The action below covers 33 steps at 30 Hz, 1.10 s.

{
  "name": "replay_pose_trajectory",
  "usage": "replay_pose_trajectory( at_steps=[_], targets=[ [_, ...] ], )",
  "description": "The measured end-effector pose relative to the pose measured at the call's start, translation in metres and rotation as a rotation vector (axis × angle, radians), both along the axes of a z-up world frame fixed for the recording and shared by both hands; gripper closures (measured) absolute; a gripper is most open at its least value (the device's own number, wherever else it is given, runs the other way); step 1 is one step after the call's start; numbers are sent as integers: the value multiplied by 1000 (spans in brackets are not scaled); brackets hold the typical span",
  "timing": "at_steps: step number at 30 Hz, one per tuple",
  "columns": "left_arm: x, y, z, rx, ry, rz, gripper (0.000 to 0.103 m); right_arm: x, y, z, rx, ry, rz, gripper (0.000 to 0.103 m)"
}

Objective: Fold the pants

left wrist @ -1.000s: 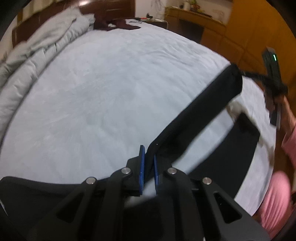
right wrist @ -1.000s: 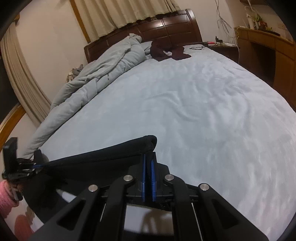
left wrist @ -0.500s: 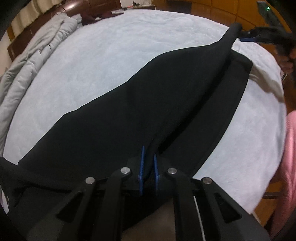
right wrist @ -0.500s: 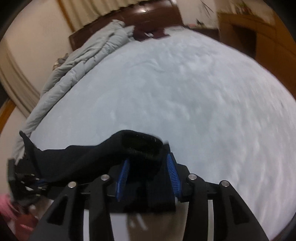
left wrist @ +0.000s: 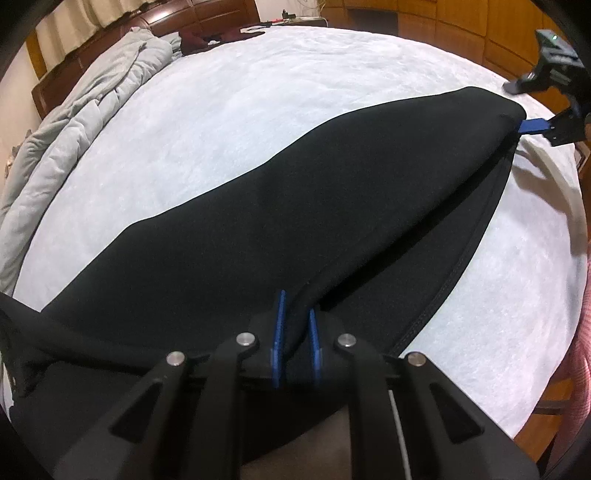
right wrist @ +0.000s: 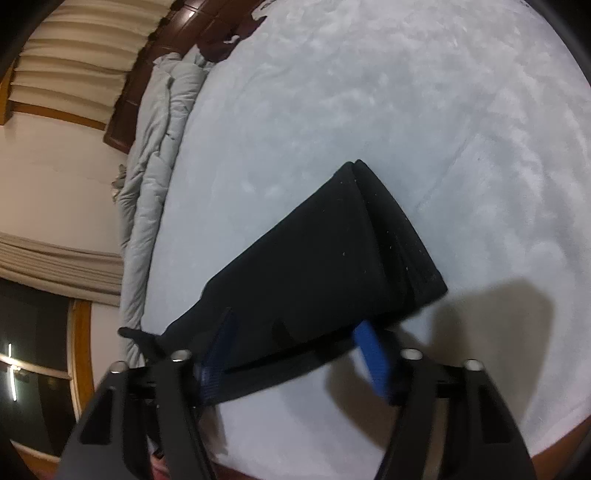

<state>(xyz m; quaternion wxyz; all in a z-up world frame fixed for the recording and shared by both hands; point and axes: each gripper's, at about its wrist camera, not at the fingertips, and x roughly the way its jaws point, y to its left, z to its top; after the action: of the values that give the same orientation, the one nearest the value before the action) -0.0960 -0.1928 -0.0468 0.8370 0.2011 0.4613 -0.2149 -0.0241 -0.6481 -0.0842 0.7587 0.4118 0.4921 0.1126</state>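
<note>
A: Largest item first. Wide bed with a pale grey-blue plush cover [left wrist: 258, 122]; it fills both wrist views.

B: Confirmed. Right wrist view shows the same bed cover [right wrist: 424, 129] running from centre out to 3 o'clock. Next?

A: Long black stretch-fabric pants [left wrist: 295, 221], laid flat on the bed. In the left wrist view they run from 7 o'clock up to 2 o'clock, folded lengthwise with one layer over the other; a stitched edge shows along the lower layer at 4 o'clock.

B: In the right wrist view the black pants [right wrist: 325, 266] lie at centre, the stacked end pointing to 1 o'clock, layers visible at that end.

A: Rumpled light grey quilt [left wrist: 74, 122], bunched along the bed edge at 9 to 11 o'clock. Dark brown wooden headboard [left wrist: 155, 26] at 12 o'clock.

B: Pleated cream curtain [right wrist: 74, 48] at 10 o'clock, right wrist view.

A: Now the tools. Left tongs [left wrist: 295, 332] at 6 o'clock: blue pads clenched on a ridge of the pants fabric.

B: Right tongs [right wrist: 295, 354] at 6 o'clock: blue pads spread wide, released, straddling the near part of the pants. Whether either pad touches the cloth, I cannot tell.

A: Left wrist view also catches the right tongs [left wrist: 532, 127] at 2 o'clock, one blue pad beside the pants' far corner.
</note>
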Motion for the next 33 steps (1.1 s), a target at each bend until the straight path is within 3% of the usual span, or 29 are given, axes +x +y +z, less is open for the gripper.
replay_pose_trajectory(
  at_steps=[2, 5, 9, 11, 13, 14, 15, 16, 19, 20, 22, 24, 26, 27, 30, 33],
  targets=[
    [3, 3, 2, -12, 17, 6, 91, 7, 3, -5, -33, 20, -7, 87],
    [7, 7, 10, -54, 48, 33, 92, 9, 4, -1, -100, 20, -23, 96],
    [4, 8, 13, -131, 99, 75, 90, 5, 16, 3, -350, 18, 0, 96],
    [1, 4, 5, -113, 100, 79, 90, 8, 28, -11, -457, 55, 46, 95],
    [-2, 0, 0, -95, 73, 80, 90, 9, 27, -18, -438, 81, 26, 92],
    [-2, 1, -1, -93, 67, 80, 89, 8, 27, -13, -443, 87, 23, 80],
    [-2, 1, -1, -94, 65, 83, 89, 5, 26, -5, -463, 92, 11, 73],
    [-2, 1, -1, -98, 65, 86, 89, -1, 25, 7, -510, 99, -28, 59],
    [-1, 4, -3, -123, 73, 101, 89, -10, 30, 46, -686, 92, -123, 56],
    [0, 5, -1, -129, 74, 105, 89, -11, 39, 67, -720, 26, -108, 56],
    [0, 6, -2, -139, 76, 114, 89, -12, 68, 101, -696, -99, -59, 56],
    [0, 7, -2, -150, 78, 120, 89, -5, 99, 105, -582, -135, 43, 56],
    [1, 8, -2, -162, 84, 123, 89, 4, 137, 82, -433, -102, 187, 60],
    [2, 10, -1, -170, 89, 125, 89, 9, 159, 60, -380, -44, 249, 61],
    [5, 16, -1, -200, 110, 134, 89, 16, 183, 17, -350, 63, 275, 65],
    [7, 19, -2, -215, 119, 133, 88, 21, 202, -5, -395, 107, 283, 67]
  ],
)
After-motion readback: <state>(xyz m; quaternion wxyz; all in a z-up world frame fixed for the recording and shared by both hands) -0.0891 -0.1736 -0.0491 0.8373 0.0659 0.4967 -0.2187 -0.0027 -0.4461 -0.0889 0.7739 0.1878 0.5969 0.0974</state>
